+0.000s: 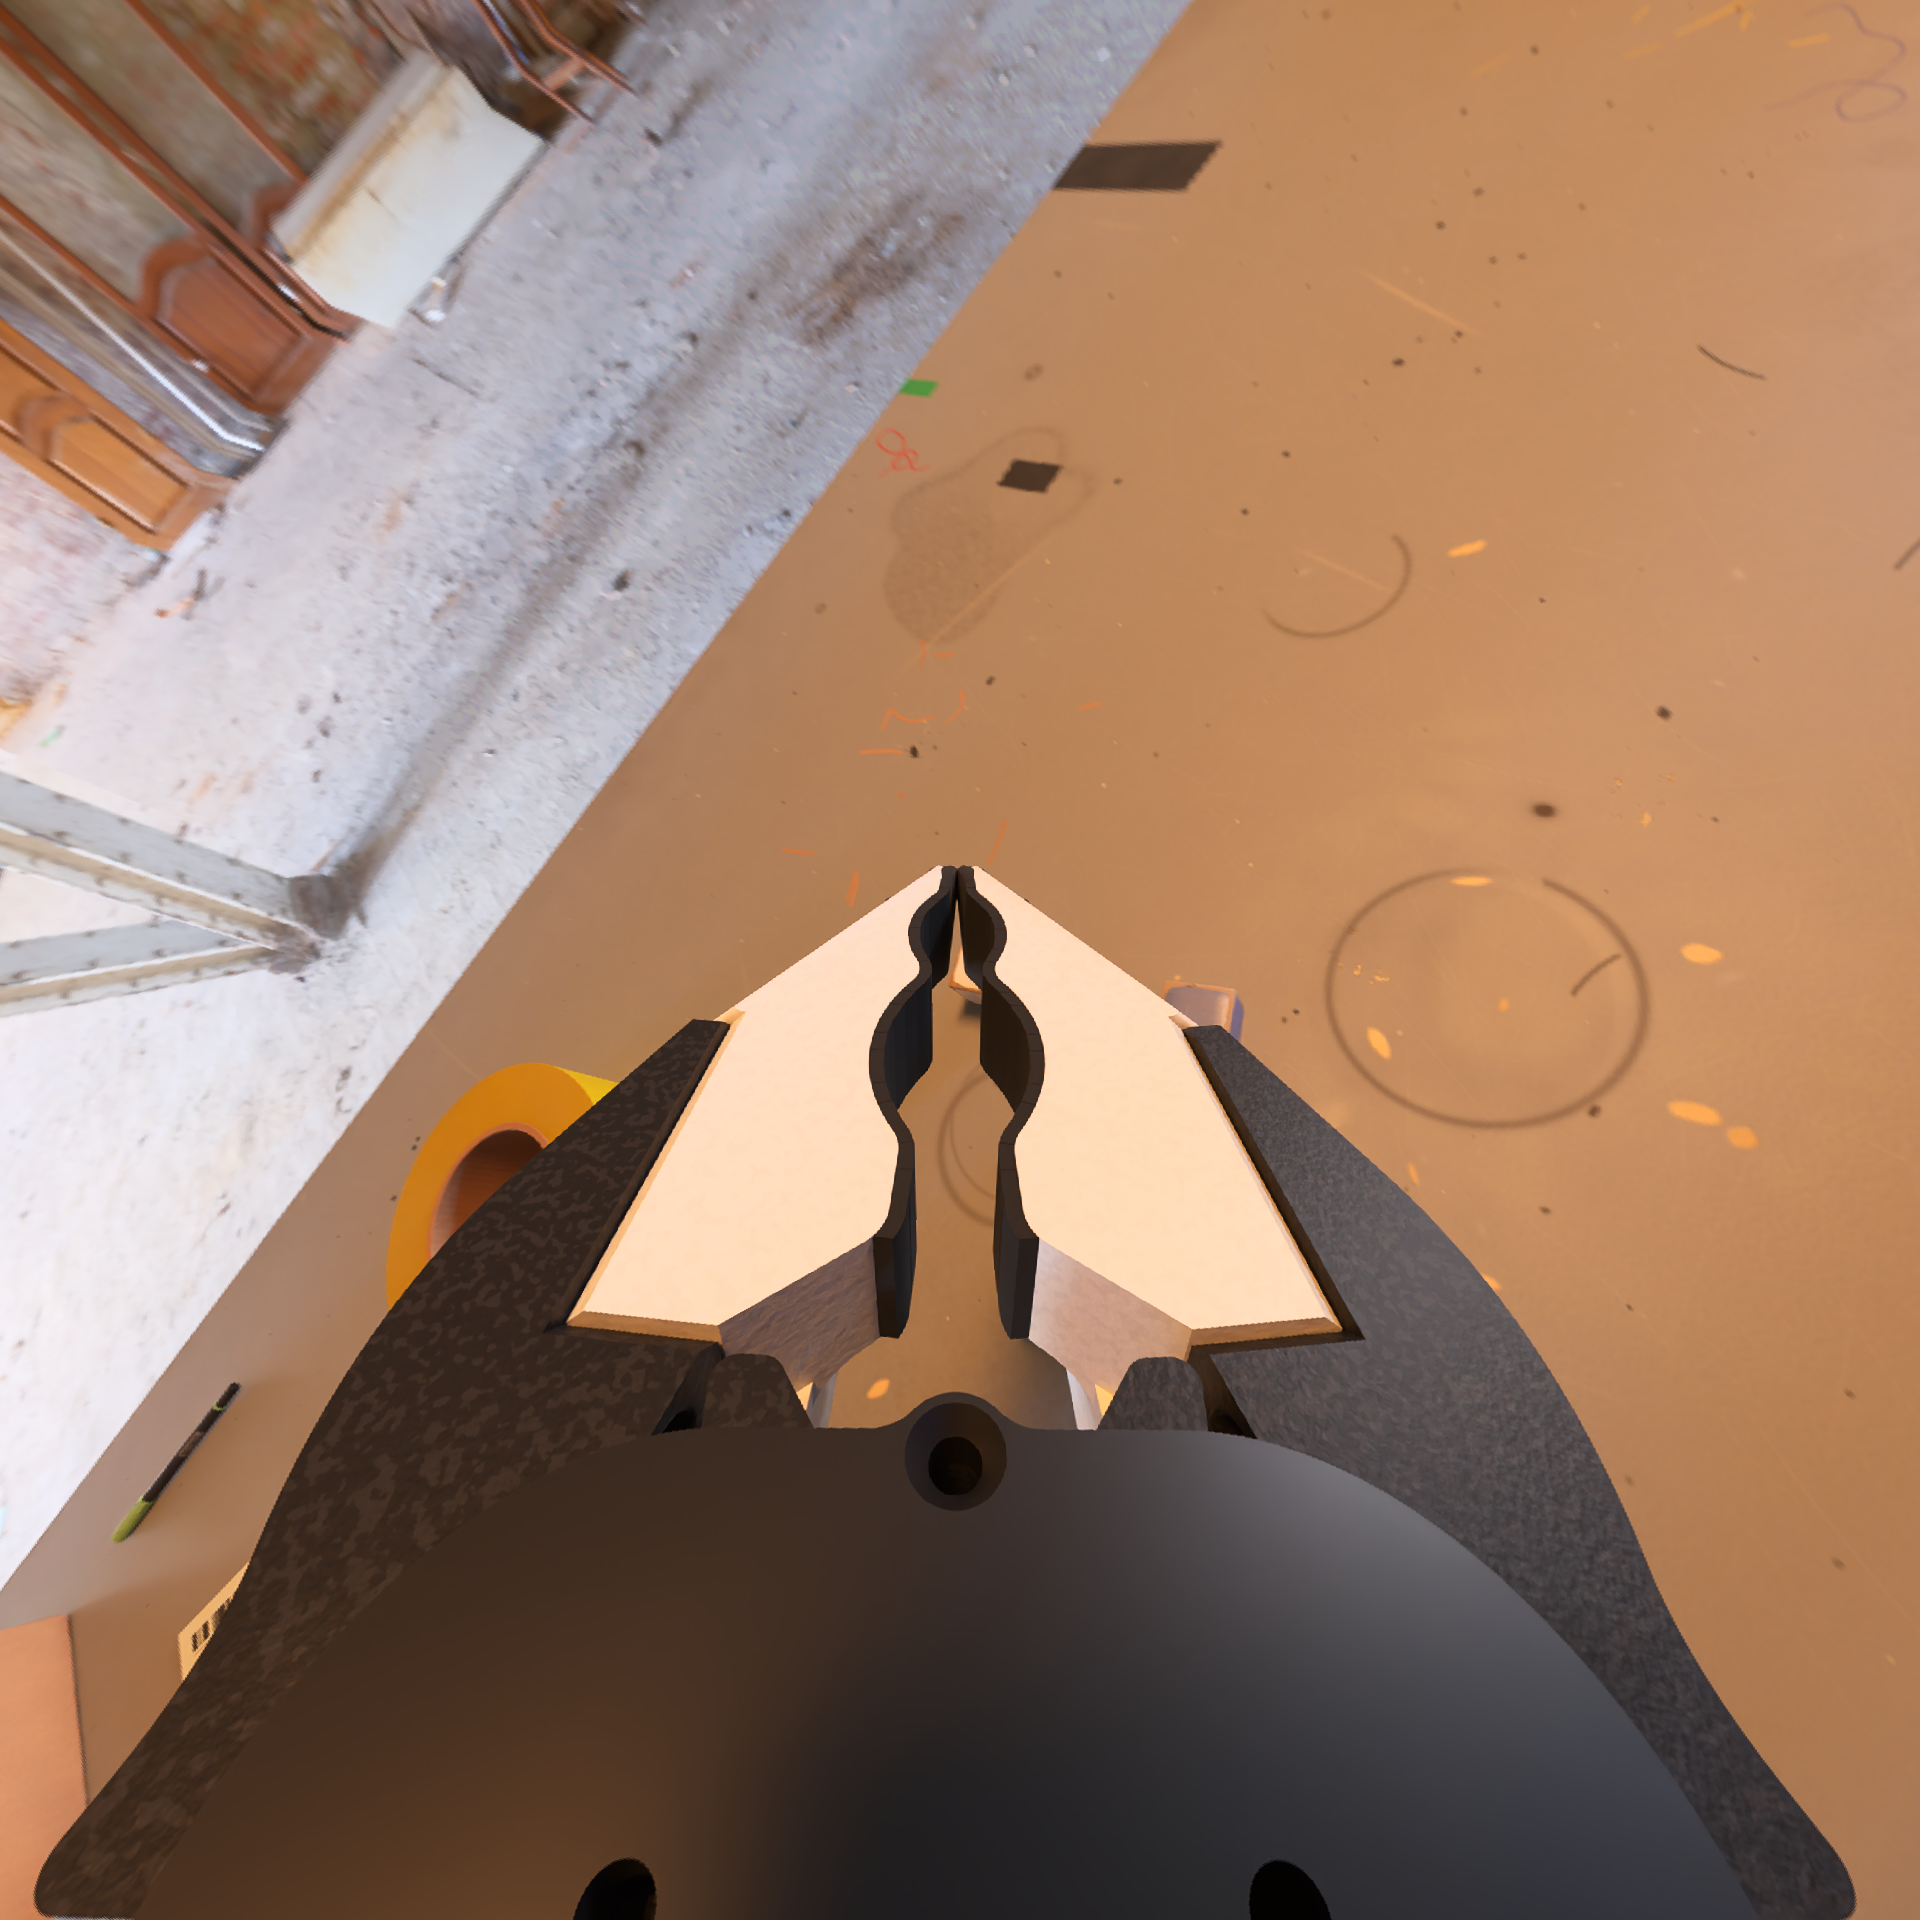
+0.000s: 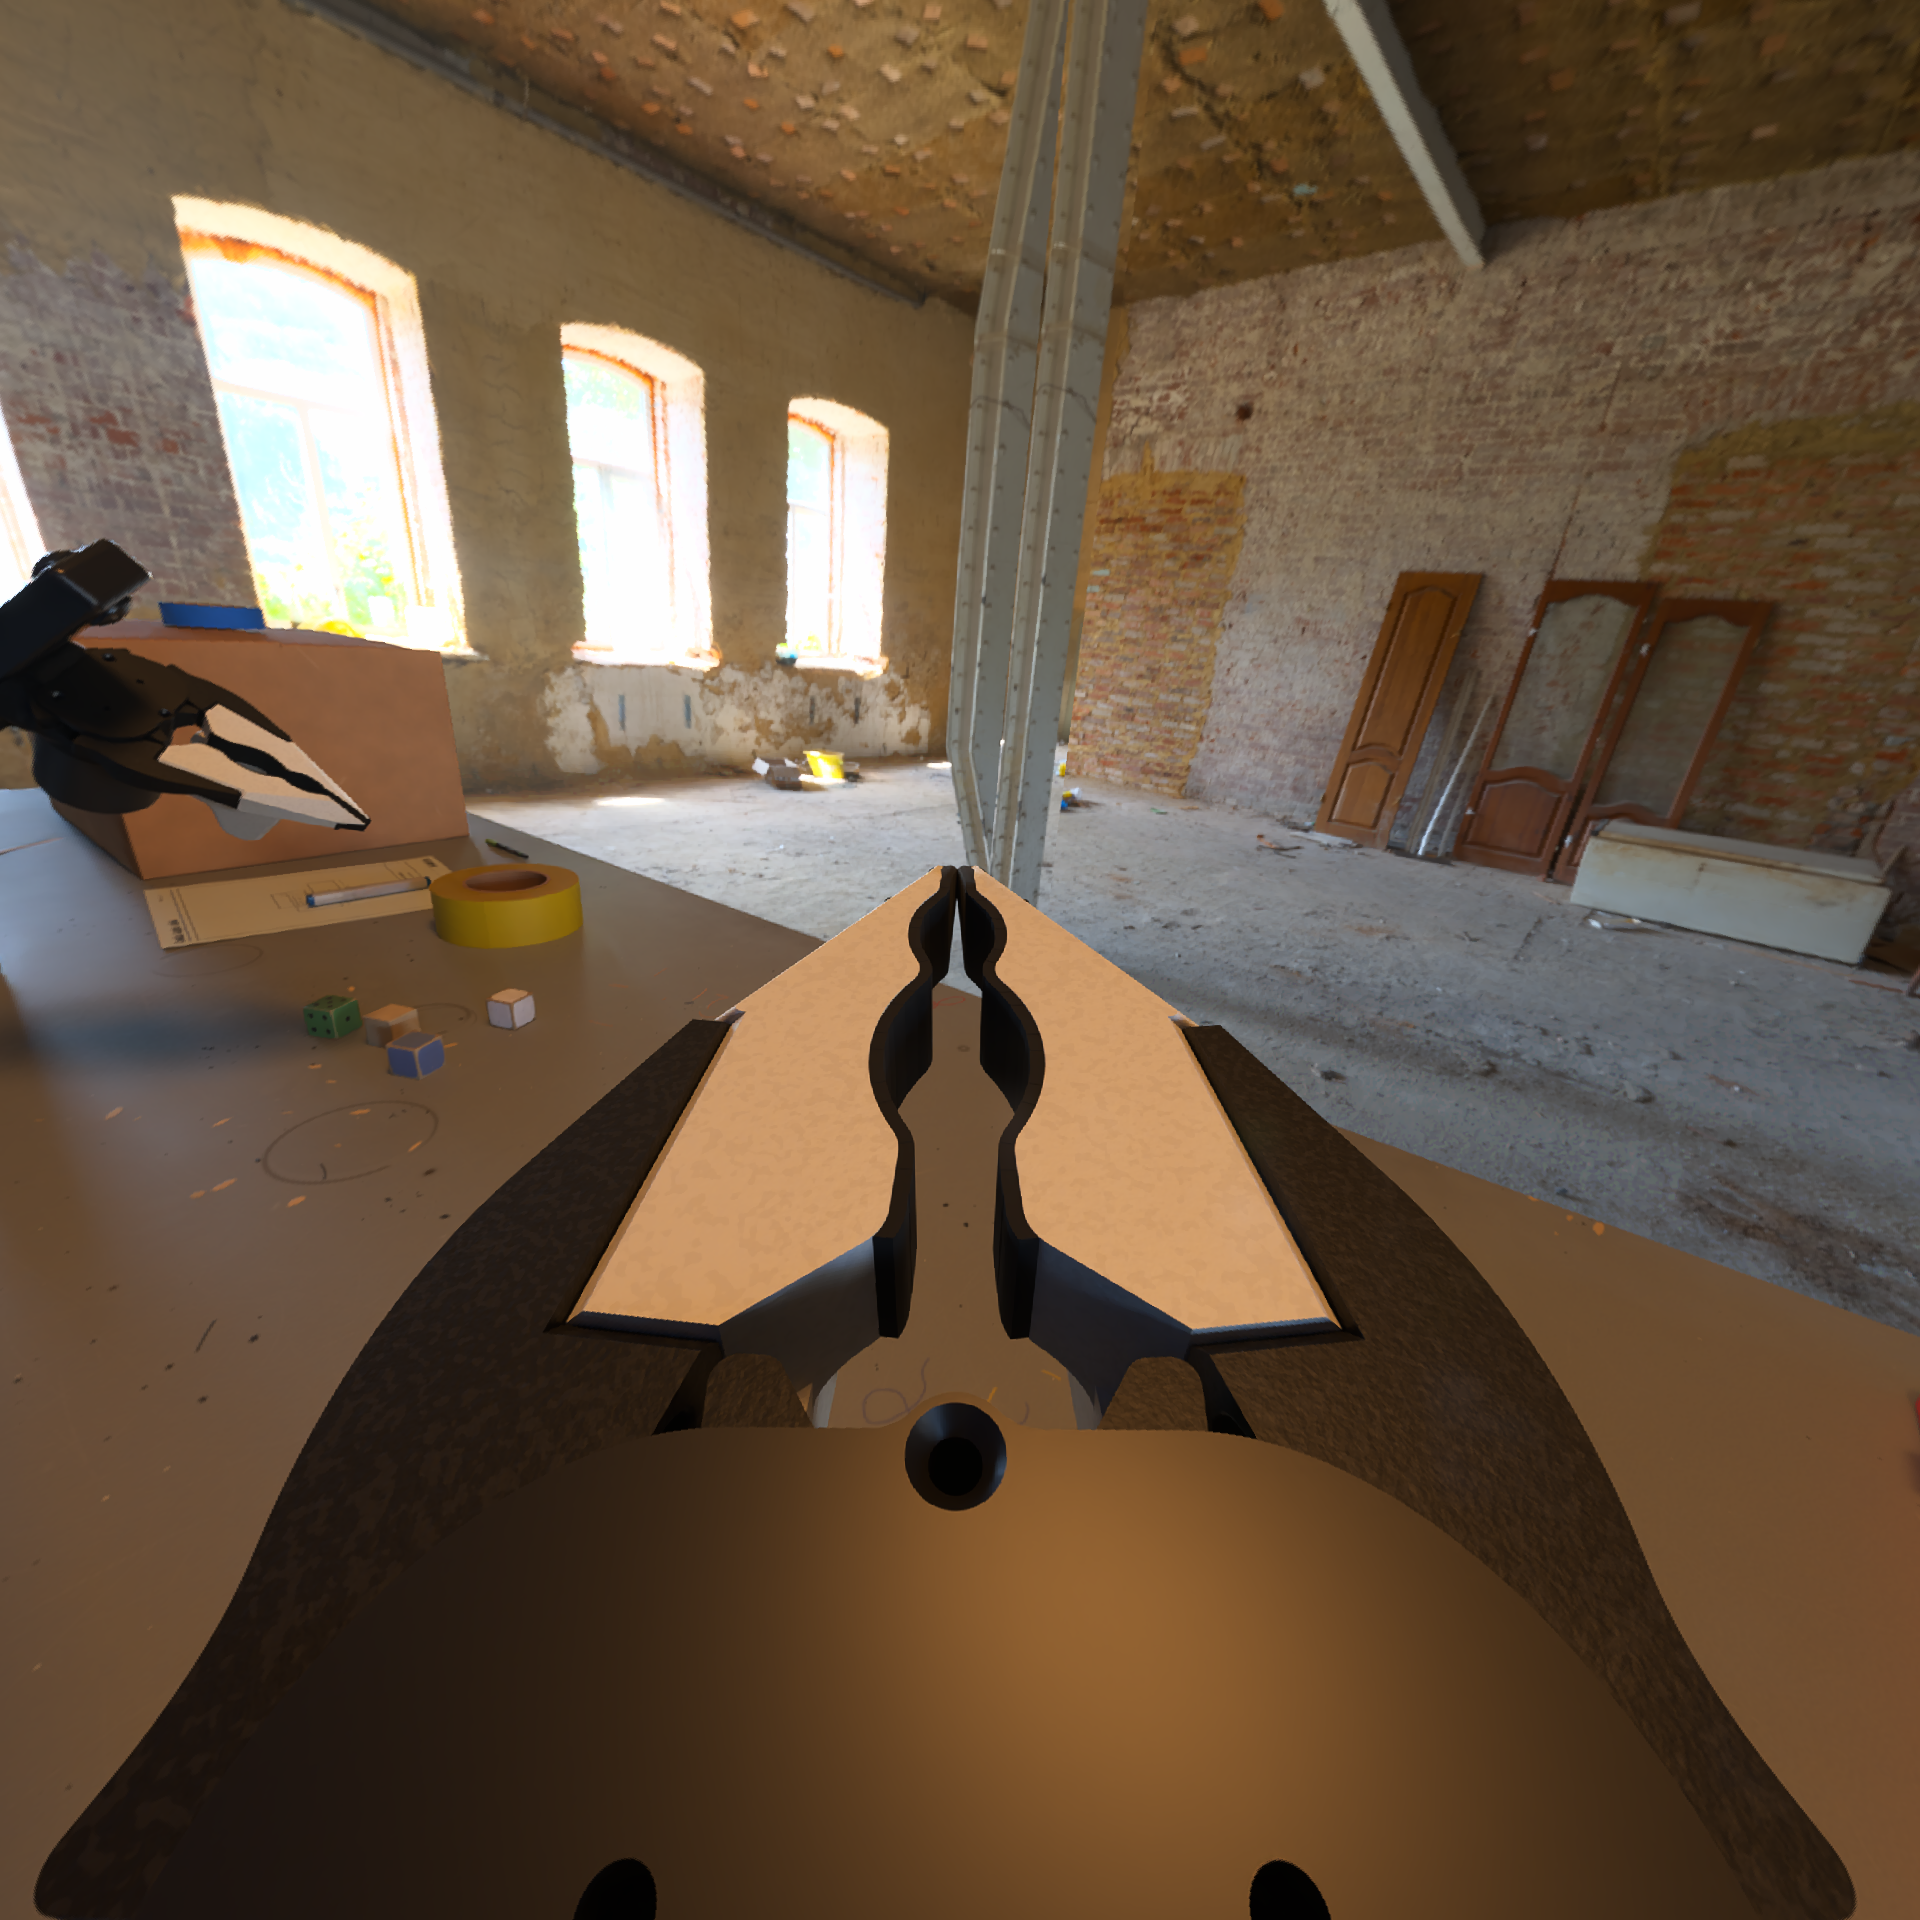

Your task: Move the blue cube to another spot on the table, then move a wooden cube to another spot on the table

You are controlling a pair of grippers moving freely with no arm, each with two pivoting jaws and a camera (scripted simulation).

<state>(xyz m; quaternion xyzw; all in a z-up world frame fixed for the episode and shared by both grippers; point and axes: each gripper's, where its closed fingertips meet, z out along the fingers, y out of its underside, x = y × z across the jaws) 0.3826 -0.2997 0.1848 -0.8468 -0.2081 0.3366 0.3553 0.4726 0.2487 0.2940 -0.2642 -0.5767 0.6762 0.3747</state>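
In the right wrist view, a blue cube (image 2: 416, 1055) with pale faces sits on the table beside a wooden cube (image 2: 392, 1023). My left gripper (image 2: 351, 821) hovers above and behind them, tilted down, shut and empty. In the left wrist view, my left gripper (image 1: 956, 873) has its jaws closed. A sliver of the wooden cube (image 1: 964, 979) shows between its fingers. A bluish cube corner (image 1: 1205, 1003) peeks out past the right finger. My right gripper (image 2: 956, 873) is shut and empty, far right of the cubes, near the table's far edge.
A green die (image 2: 332, 1016) and a white cube (image 2: 511, 1008) lie by the cubes. A yellow tape roll (image 2: 506, 904) (image 1: 488, 1153), a paper sheet with a marker (image 2: 364, 891) and a cardboard box (image 2: 332, 727) stand behind. The table edge (image 1: 727, 790) runs diagonally.
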